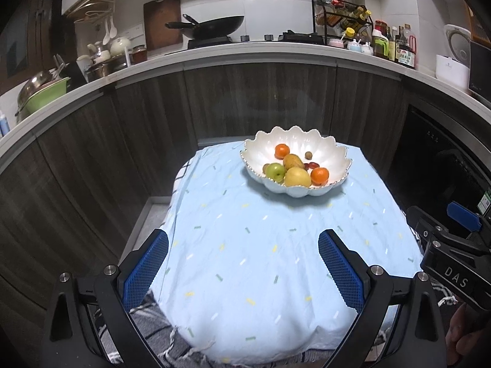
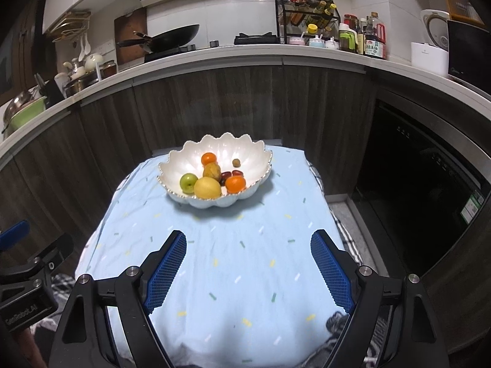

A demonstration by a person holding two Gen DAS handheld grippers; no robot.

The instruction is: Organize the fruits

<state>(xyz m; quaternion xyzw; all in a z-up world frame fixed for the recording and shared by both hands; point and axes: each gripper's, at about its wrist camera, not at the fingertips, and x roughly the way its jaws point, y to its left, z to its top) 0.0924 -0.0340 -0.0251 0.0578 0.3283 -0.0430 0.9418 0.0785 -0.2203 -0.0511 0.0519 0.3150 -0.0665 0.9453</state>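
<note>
A white scalloped bowl (image 1: 331, 153) (image 2: 254, 159) sits at the far end of a table covered with a light blue cloth (image 1: 260, 260) (image 2: 233, 260). In it lie two oranges (image 1: 319, 175) (image 2: 235, 183), a green apple (image 1: 275, 171) (image 2: 188, 182), a yellow pear (image 1: 297, 178) (image 2: 207, 187), a brownish pear (image 1: 293, 161) (image 2: 211, 170), red dates (image 2: 230, 174) and a small brown fruit (image 1: 308, 155) (image 2: 235, 162). My left gripper (image 1: 244, 245) is open and empty above the near cloth. My right gripper (image 2: 248, 243) is open and empty, also short of the bowl.
A kitchen counter (image 1: 245, 53) curves behind the table, with a wok (image 1: 211, 26), bottles (image 1: 399, 46), a spice rack (image 1: 340, 15) and dishes. Dark wooden cabinets stand below it. A dark oven front (image 2: 429, 199) is on the right. The right gripper's body (image 1: 454, 257) shows beside my left.
</note>
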